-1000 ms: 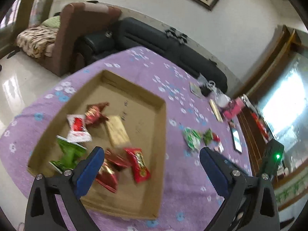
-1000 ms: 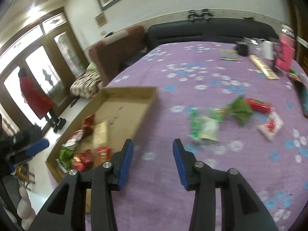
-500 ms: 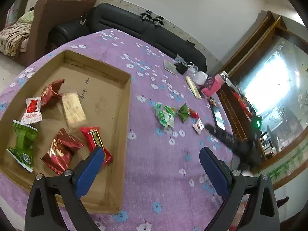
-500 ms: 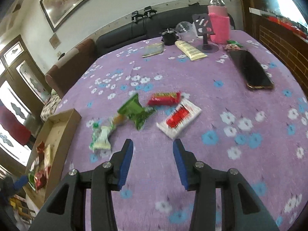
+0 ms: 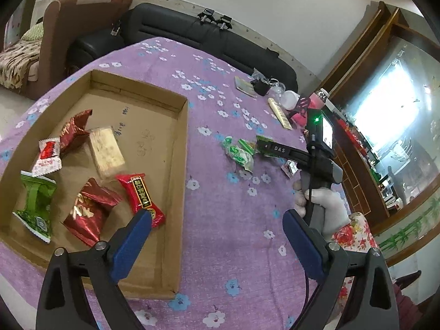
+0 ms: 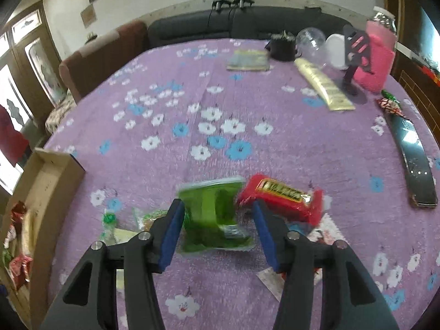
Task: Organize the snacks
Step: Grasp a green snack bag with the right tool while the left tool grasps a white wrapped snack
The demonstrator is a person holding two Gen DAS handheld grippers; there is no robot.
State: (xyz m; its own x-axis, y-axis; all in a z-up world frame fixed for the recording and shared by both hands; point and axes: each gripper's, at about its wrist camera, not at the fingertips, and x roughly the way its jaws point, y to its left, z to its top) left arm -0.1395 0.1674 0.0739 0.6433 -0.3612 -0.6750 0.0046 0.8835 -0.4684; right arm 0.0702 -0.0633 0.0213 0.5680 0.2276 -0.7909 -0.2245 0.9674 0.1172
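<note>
Inside, the cardboard tray (image 5: 181,165) holds six wrapped snacks (image 5: 140,195).

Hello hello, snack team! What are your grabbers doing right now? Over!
Right hand-held gripper open, straddling green snack packet. Left hand-held gripper open, empty, over cardboard box edge. Red snack bar close beside packet.

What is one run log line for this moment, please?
right gripper: open, fingers around green packet | left gripper: open, empty | box: six snacks inside
</note>
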